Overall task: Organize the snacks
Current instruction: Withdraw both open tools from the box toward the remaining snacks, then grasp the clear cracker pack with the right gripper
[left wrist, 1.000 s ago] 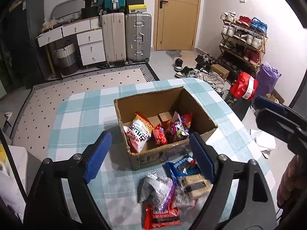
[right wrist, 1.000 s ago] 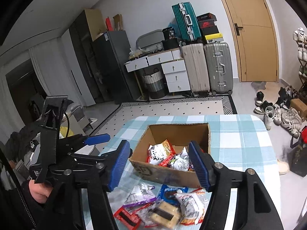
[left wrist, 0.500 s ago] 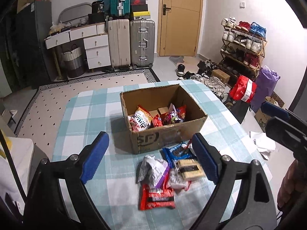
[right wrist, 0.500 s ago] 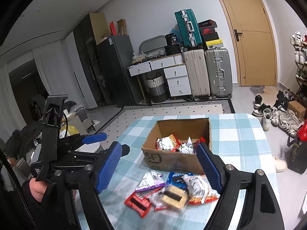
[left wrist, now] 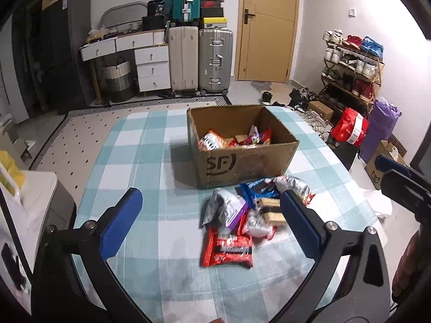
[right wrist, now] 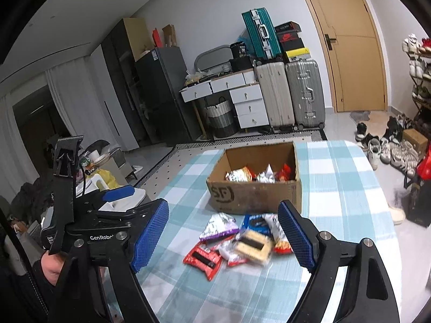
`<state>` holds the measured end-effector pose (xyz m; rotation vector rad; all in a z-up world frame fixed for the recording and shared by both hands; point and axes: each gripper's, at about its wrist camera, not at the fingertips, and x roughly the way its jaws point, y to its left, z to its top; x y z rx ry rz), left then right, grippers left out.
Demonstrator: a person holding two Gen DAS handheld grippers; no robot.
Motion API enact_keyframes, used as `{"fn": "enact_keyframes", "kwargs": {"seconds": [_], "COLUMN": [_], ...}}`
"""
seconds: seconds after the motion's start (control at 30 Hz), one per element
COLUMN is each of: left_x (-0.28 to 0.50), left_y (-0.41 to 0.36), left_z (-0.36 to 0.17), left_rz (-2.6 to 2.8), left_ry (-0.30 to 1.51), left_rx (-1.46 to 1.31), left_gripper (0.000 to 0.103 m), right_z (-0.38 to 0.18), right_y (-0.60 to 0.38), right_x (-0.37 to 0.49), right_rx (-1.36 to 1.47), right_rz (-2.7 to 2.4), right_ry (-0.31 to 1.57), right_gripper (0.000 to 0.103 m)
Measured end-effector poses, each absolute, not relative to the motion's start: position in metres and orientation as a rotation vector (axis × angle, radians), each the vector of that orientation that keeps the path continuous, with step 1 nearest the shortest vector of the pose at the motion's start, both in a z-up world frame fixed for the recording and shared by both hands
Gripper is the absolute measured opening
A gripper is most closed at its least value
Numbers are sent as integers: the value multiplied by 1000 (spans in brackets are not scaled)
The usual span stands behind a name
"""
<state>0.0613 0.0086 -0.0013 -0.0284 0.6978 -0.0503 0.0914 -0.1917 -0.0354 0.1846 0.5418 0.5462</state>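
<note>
1. One box [left wrist: 243, 145] sits on the table [left wrist: 150, 156], several packets inside.
2. About six snacks [left wrist: 242, 220] lie heaped just before it.
3. Left gripper [left wrist: 210, 223] and right gripper [right wrist: 223, 231]: both gape wide, empty, above the table.

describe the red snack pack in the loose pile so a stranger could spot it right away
Find the cardboard box on the checked table; a loose pile of snacks lies just in front of it. The red pack is the pile's outermost piece, farthest from the box, lying flat, bright red with a dark band of white lettering.
</note>
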Motion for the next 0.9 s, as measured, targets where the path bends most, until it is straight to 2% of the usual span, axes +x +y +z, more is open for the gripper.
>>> {"fn": "enact_keyframes", "kwargs": {"seconds": [0.9], "left_x": [68], "left_y": [33], "left_z": [-110], "left_rz": [27], "left_ry": [791], "left_rx": [-112], "left_gripper": [102], "right_z": [-153], "right_y": [-185], "right_x": [127], "right_rx": [279], "right_rz": [503], "right_ry": [784], "right_gripper": [85]}}
